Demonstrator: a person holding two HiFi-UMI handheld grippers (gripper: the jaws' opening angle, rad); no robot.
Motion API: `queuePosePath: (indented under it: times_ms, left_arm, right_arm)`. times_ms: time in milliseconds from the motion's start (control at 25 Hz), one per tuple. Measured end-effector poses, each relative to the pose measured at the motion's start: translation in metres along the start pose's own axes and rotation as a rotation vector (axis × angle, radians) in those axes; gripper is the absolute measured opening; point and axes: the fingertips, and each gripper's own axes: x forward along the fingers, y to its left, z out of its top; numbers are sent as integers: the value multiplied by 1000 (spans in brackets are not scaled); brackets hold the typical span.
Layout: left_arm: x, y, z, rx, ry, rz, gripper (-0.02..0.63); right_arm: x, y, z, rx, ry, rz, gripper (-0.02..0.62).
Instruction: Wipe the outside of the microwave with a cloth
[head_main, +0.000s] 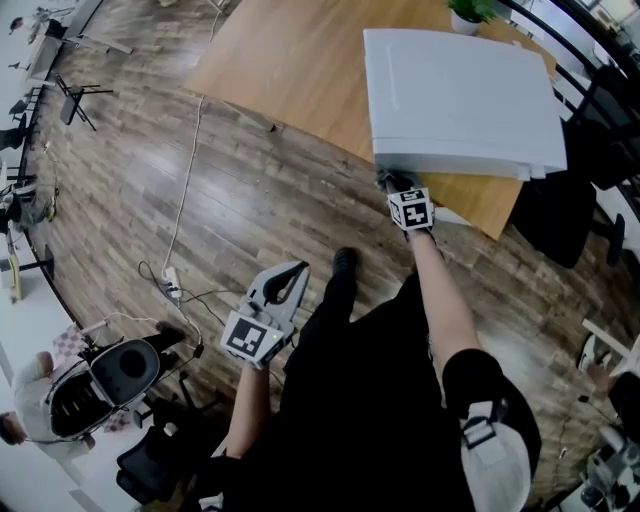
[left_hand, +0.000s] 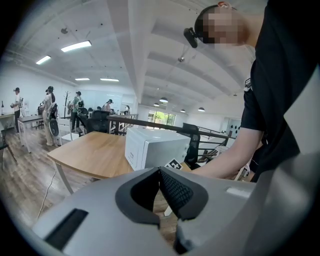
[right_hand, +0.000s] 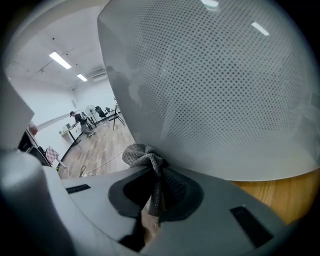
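The white microwave (head_main: 460, 100) stands on the wooden table (head_main: 290, 70). Its dotted door (right_hand: 225, 85) fills the right gripper view. My right gripper (head_main: 392, 183) is shut on a grey cloth (right_hand: 142, 155), which bunches out past the jaw tips and presses against the microwave's front lower left corner. In the head view the cloth is hidden under that gripper. My left gripper (head_main: 290, 277) hangs low over the floor, away from the table, jaws shut with nothing between them (left_hand: 159, 172). From there the microwave (left_hand: 155, 147) shows ahead.
A potted plant (head_main: 468, 12) stands behind the microwave. A black chair (head_main: 555, 215) is at the table's right end. A white cable and power strip (head_main: 172, 285) lie on the wood floor. Equipment (head_main: 110, 375) sits at the lower left. People stand at far desks.
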Motion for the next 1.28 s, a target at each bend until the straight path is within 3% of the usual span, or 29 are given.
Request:
queuePosePath:
  times_ms: [720,920,1280]
  left_arm:
    - [-16,10,-6,-8,-4,36,3]
    - [-12,6,-1,-1,-16,17,3]
    - [19,-11,18,28,-53,-68,3]
  right_arm:
    - [15,34,8,-27,-32,46,20]
    - [3,39,-9,-39,22,55,20]
    - [-47,25,-33,-21,32,28,20]
